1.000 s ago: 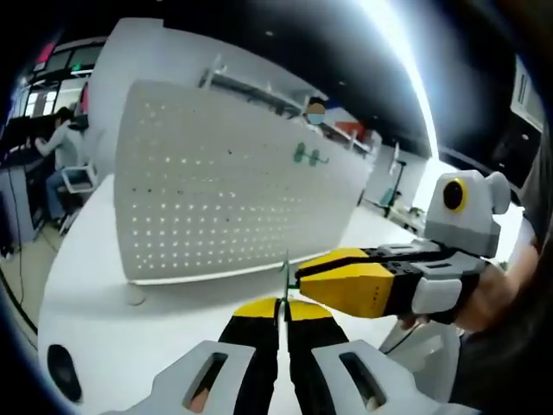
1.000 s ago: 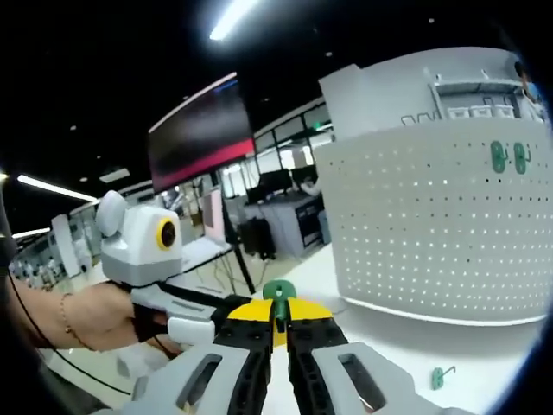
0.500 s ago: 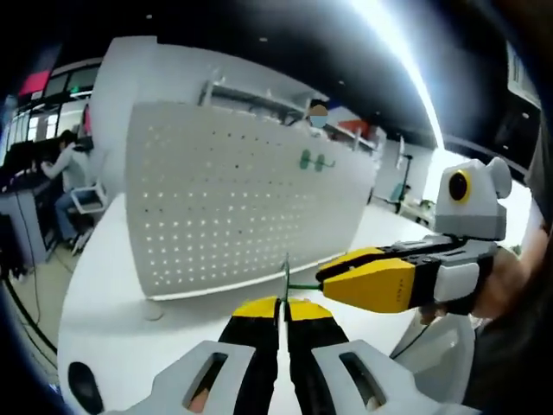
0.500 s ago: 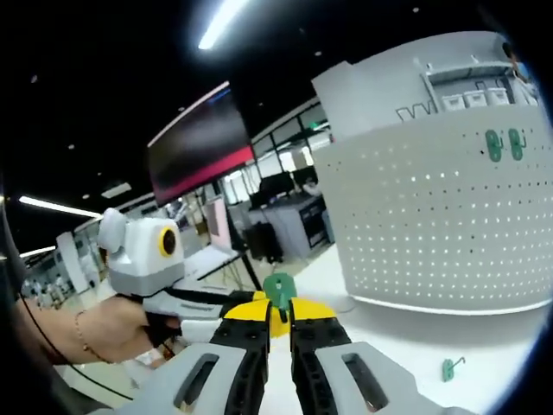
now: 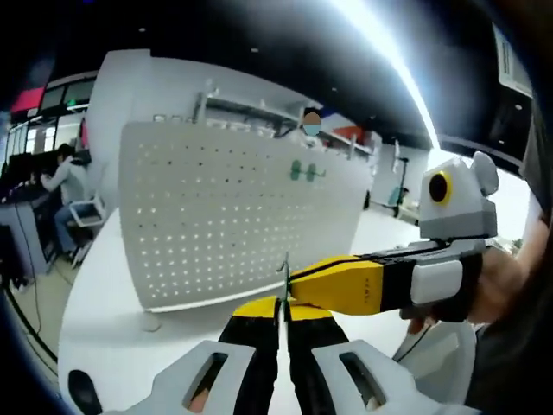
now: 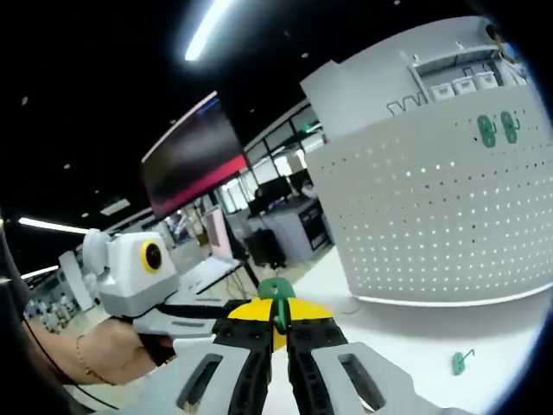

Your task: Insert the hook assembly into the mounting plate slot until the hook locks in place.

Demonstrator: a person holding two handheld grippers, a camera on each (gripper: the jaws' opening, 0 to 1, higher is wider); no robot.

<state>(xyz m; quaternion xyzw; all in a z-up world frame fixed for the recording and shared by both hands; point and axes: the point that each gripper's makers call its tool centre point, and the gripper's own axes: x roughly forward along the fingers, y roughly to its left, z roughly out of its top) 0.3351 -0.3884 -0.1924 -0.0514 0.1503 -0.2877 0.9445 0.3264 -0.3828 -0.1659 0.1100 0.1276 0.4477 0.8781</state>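
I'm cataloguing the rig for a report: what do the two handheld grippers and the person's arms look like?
Both grippers have yellow-tipped black jaws on light grey bodies. A thin bracelet circles the left wrist.

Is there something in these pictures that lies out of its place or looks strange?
One thing: a loose green hook lies on the white table in front of the pegboard, while two others hang on it. Nothing looks spilled or damaged.

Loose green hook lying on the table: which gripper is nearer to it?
Right, probably. The right gripper hovers left of the loose green hook in its view; the left gripper comes in farther left.
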